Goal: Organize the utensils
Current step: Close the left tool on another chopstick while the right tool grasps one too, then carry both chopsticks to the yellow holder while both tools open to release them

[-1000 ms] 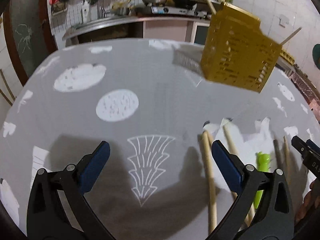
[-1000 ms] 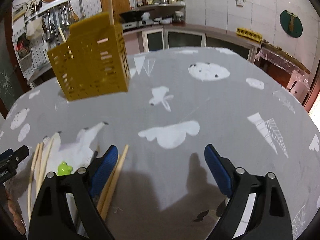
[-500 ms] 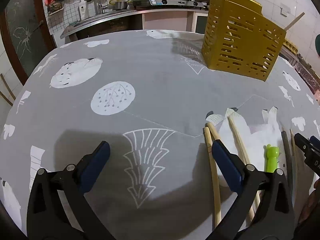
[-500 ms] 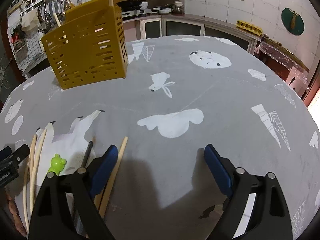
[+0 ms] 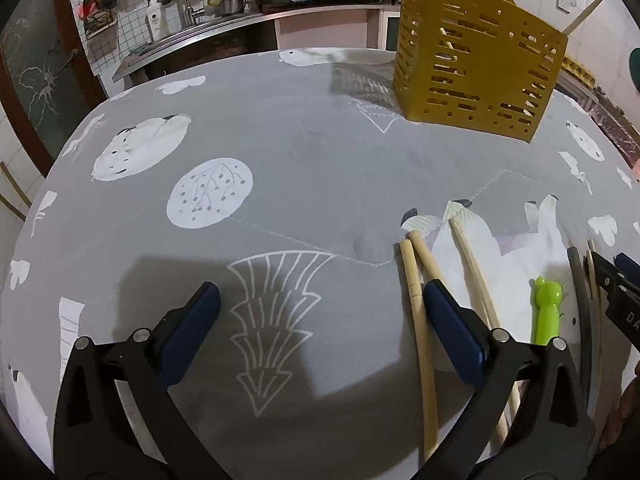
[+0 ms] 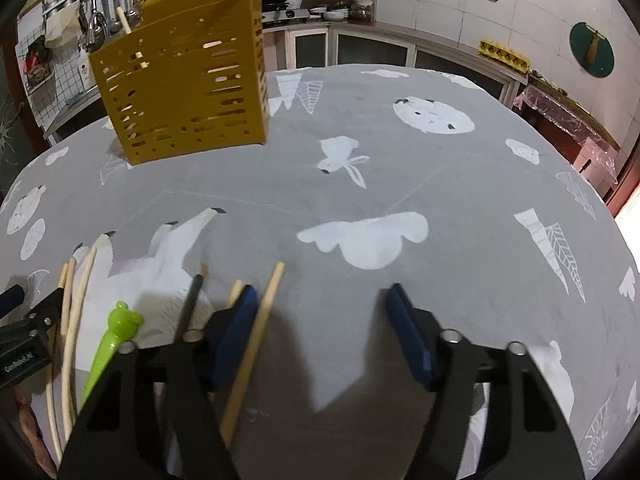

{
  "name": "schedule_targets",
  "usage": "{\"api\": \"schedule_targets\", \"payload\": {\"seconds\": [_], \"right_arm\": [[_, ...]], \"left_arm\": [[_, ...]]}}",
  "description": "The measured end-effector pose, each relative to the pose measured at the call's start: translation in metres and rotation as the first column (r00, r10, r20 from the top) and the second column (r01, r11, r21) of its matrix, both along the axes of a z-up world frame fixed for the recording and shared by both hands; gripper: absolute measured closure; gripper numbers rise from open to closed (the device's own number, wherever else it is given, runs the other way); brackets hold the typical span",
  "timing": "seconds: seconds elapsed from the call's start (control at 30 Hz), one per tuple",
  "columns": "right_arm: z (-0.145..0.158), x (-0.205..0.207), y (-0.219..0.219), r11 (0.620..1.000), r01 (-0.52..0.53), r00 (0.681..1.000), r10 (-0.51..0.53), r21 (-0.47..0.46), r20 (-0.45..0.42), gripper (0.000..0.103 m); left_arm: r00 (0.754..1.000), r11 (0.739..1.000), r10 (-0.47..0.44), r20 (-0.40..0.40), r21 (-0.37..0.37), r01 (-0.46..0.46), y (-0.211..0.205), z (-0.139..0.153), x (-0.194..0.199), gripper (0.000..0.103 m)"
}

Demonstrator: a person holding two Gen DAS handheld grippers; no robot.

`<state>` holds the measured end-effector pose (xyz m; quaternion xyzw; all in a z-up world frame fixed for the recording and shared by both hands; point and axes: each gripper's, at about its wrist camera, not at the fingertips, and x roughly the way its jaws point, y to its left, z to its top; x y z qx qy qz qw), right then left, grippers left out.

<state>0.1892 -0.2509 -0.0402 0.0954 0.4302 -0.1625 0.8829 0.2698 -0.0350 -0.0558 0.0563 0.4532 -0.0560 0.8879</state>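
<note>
1. Toward the far side of the worktop, a yellow slotted utensil holder is seen standing upright, with a few sticks poking out of its top.
2. Well short of the holder, pale chopsticks, a green frog-topped utensil and a dark stick are laid loose on the grey cloth.
3. The left hand-held gripper is held spread wide beside the chopsticks, nothing between its pads.
4. The right hand-held gripper is likewise spread and empty, one wooden chopstick lying just inside its left pad.
</note>
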Motion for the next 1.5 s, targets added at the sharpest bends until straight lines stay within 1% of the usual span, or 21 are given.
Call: {"api": "schedule_targets", "payload": {"seconds": [0.03, 0.1, 0.17, 0.2, 0.23, 0.3, 0.33, 0.4, 0.5, 0.6, 0.7, 0.73, 0.8, 0.87, 1.07, 1.3, 1.5], "right_arm": [[0.001, 0.001, 0.002, 1.000, 0.000, 1.000, 0.000, 0.003, 0.000, 0.050], [0.002, 0.003, 0.005, 1.000, -0.003, 1.000, 0.003, 0.008, 0.000, 0.059], [0.003, 0.006, 0.008, 1.000, -0.004, 1.000, 0.004, 0.008, 0.001, 0.064], [0.003, 0.006, 0.009, 1.000, -0.005, 1.000, 0.005, 0.010, 0.000, 0.067], [0.003, 0.007, 0.009, 1.000, -0.006, 1.000, 0.006, 0.012, 0.000, 0.068], [0.004, 0.007, 0.010, 1.000, -0.009, 1.000, 0.010, 0.020, -0.002, 0.073], [0.004, 0.007, 0.009, 1.000, -0.010, 1.000, 0.010, 0.024, -0.003, 0.075], [0.005, 0.006, 0.009, 0.999, -0.010, 1.000, 0.010, 0.038, -0.008, 0.082], [0.005, 0.006, 0.007, 0.998, -0.005, 1.000, 0.005, 0.055, -0.008, 0.083], [0.004, 0.009, 0.009, 0.999, 0.006, 1.000, -0.005, 0.045, -0.004, 0.088], [0.003, 0.012, 0.006, 0.999, 0.012, 1.000, -0.013, 0.043, 0.008, 0.093], [0.003, 0.012, 0.006, 0.999, 0.011, 1.000, -0.012, 0.045, 0.012, 0.093], [0.003, 0.012, 0.004, 0.999, 0.007, 1.000, -0.008, 0.053, 0.020, 0.094], [0.004, 0.012, 0.001, 0.998, 0.003, 1.000, -0.004, 0.062, 0.025, 0.094], [0.006, 0.012, -0.005, 0.997, -0.003, 0.999, -0.001, 0.081, 0.039, 0.095], [0.031, 0.005, -0.010, 0.998, -0.014, 0.993, 0.006, 0.067, 0.117, 0.098], [0.052, -0.005, -0.014, 0.998, -0.041, 0.981, 0.030, 0.055, 0.191, 0.098]], "left_arm": [[1.000, 1.000, 0.008, -0.002, 0.000, -0.008, -0.001, 0.000, 0.000, 0.005], [0.999, 1.000, 0.031, -0.007, -0.002, -0.031, -0.003, 0.000, 0.001, 0.005], [0.999, 0.999, 0.037, -0.010, -0.004, -0.038, -0.005, 0.001, 0.002, 0.007], [0.999, 0.999, 0.034, -0.011, -0.010, -0.034, -0.007, 0.001, 0.002, 0.012], [1.000, 0.999, 0.028, -0.010, -0.017, -0.028, -0.008, 0.003, 0.001, 0.015], [1.000, 1.000, 0.006, -0.009, -0.023, -0.006, -0.013, 0.005, -0.002, 0.031], [1.000, 1.000, -0.006, -0.009, -0.022, 0.005, -0.015, 0.006, -0.002, 0.035], [0.999, 0.999, -0.044, -0.018, -0.017, 0.044, -0.021, 0.009, -0.005, 0.051], [0.998, 0.998, -0.061, -0.029, -0.025, 0.060, -0.024, 0.009, -0.006, 0.060], [0.998, 0.998, -0.055, -0.028, -0.035, 0.054, -0.026, 0.009, -0.003, 0.065], [0.999, 0.998, -0.029, -0.024, -0.060, 0.028, -0.022, 0.009, 0.001, 0.079], [1.000, 0.997, -0.018, -0.025, -0.069, 0.016, -0.021, 0.009, 0.001, 0.081], [1.000, 0.997, -0.008, -0.025, -0.076, 0.006, -0.019, 0.010, 0.003, 0.089], [1.000, 0.997, -0.008, -0.022, -0.083, 0.006, -0.018, 0.010, 0.002, 0.095], [1.000, 0.995, -0.004, -0.018, -0.102, 0.003, -0.015, 0.011, 0.001, 0.097], [1.000, 0.994, -0.003, 0.003, -0.109, 0.004, -0.013, 0.017, -0.001, 0.097], [0.998, 0.992, 0.002, 0.064, -0.129, 0.006, -0.008, 0.036, -0.010, 0.098]]}}
